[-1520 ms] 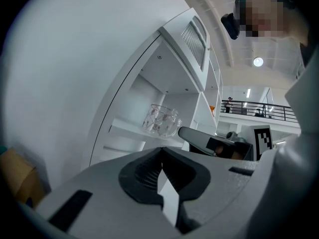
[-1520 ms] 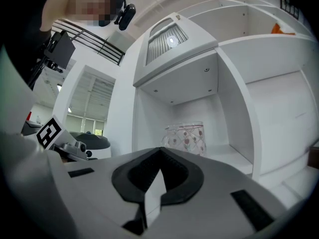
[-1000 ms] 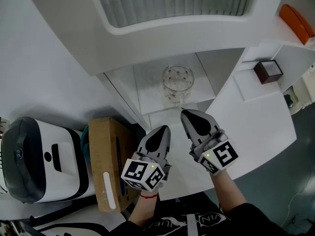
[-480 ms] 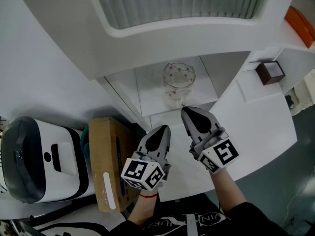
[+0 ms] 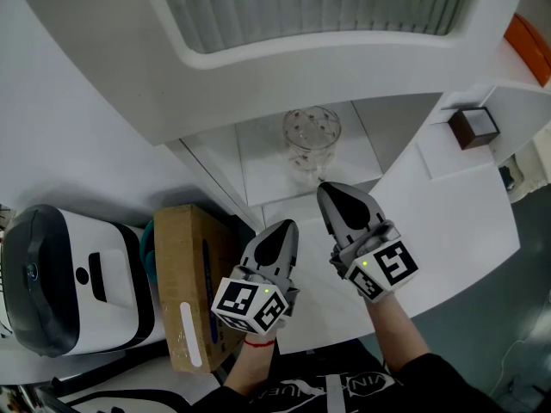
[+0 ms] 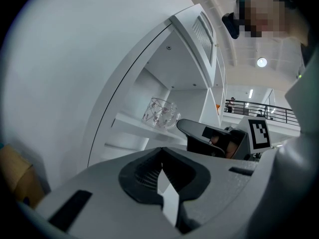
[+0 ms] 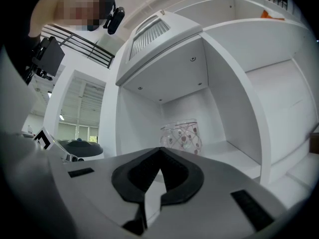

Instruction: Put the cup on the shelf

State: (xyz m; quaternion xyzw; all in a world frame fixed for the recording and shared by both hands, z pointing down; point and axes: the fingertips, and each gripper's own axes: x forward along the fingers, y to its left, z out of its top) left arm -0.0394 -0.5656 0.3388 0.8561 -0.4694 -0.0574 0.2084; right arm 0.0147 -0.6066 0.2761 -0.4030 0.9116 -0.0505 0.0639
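A clear glass cup [image 5: 312, 141] with small dark dots stands upright on the white shelf [image 5: 258, 157] inside an open compartment. It also shows in the left gripper view as the cup [image 6: 160, 112] and in the right gripper view as the cup [image 7: 181, 136]. My right gripper [image 5: 325, 194] is shut just in front of the cup, apart from it and holding nothing. To its left and nearer me, the left gripper [image 5: 287, 226] is shut and empty too. The right gripper [image 6: 209, 136] shows in the left gripper view.
A white ledge [image 5: 448, 222] runs below the shelf. A cardboard box [image 5: 185, 282] and a white-and-black appliance [image 5: 65, 278] sit at the left. A small brown box [image 5: 472, 126] and an orange object [image 5: 532, 46] lie at the right. A vented white panel [image 5: 318, 7] overhangs the compartment.
Both grippers stay where they were, shut. The view has shifted slightly; the cup stands unmoved on the shelf.
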